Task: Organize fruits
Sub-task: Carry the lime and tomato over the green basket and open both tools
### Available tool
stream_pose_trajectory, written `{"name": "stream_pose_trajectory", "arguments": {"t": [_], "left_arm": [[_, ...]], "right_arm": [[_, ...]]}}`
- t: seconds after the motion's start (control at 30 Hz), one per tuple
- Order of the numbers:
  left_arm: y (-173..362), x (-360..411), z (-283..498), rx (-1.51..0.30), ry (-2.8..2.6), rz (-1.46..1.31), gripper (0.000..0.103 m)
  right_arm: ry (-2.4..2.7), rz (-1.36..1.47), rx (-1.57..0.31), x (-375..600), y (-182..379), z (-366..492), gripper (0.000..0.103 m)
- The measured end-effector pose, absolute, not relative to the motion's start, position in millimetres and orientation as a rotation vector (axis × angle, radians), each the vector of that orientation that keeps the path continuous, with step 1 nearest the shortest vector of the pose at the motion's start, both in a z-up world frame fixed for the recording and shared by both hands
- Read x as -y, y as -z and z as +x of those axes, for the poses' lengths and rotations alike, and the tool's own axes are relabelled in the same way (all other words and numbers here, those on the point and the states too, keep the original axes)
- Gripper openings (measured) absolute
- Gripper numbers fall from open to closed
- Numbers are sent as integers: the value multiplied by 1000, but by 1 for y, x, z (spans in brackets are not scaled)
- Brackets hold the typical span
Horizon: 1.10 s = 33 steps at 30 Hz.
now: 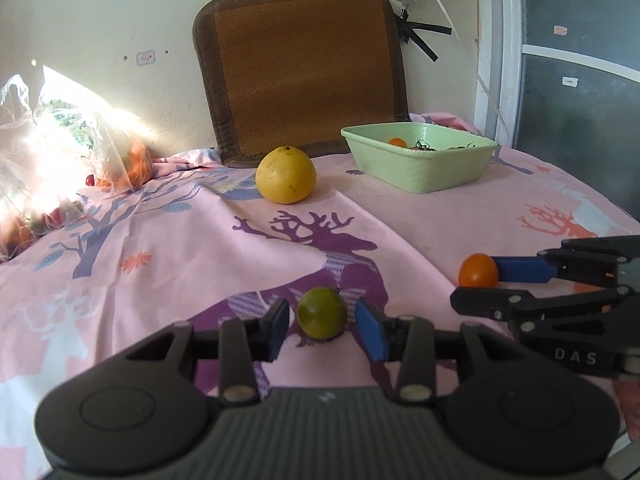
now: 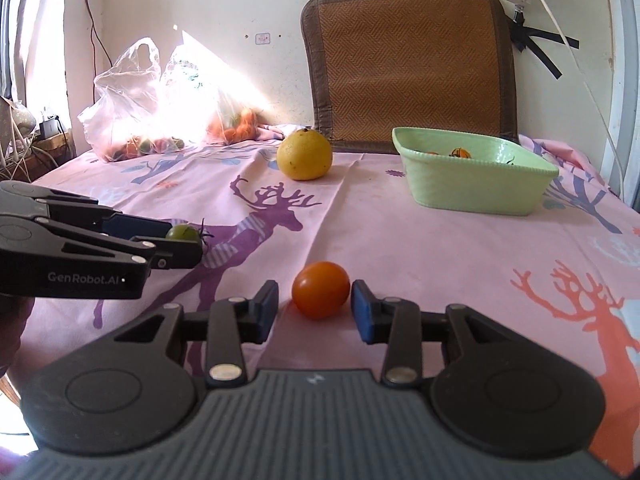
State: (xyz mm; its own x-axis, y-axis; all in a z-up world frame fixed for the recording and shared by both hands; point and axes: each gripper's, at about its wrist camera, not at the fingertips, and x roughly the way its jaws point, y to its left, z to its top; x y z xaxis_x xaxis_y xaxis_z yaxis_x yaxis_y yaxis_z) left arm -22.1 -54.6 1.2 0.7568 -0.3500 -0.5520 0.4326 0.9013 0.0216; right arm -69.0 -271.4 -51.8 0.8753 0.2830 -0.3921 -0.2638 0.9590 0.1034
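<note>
A small green tomato (image 1: 322, 313) lies on the pink cloth between the open fingers of my left gripper (image 1: 322, 326), with gaps on both sides. A small orange tomato (image 2: 321, 289) lies between the open fingers of my right gripper (image 2: 315, 307); the right pad is close to it. The right gripper (image 1: 486, 284) shows in the left wrist view around the orange tomato (image 1: 478, 271). The left gripper (image 2: 182, 238) shows in the right wrist view around the green tomato (image 2: 183, 233). A green bowl (image 1: 420, 168) at the back right holds small tomatoes.
A large yellow citrus fruit (image 1: 285, 174) sits mid-table in front of a brown woven cushion (image 1: 300, 68) leaning on the wall. Plastic bags of produce (image 2: 160, 120) lie at the back left. The table edge drops off on the right, by a door frame (image 1: 500, 60).
</note>
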Motion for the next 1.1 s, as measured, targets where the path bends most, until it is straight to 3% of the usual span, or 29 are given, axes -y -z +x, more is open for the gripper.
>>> {"name": "stream_pose_trajectory", "arguments": {"t": [0.1, 0.2, 0.43, 0.67, 0.87, 1.1], "left_arm": [[1, 57, -20, -579, 440, 156, 29], [3, 60, -20, -569, 443, 169, 29], [-38, 77, 10, -530, 546, 99, 29], [-88, 150, 105, -533, 701, -2, 29], [-63, 211, 193, -710, 731, -77, 29], [-34, 231, 231, -786, 701, -84, 33]], "right_arm": [[-289, 52, -427, 274, 53, -68, 42], [-303, 54, -426, 273, 53, -69, 33], [-288, 135, -338, 302, 29, -57, 33], [-161, 146, -222, 364, -5, 8, 33], [-143, 196, -331, 408, 5, 87, 33], [-152, 211, -377, 418, 20, 117, 35]]}}
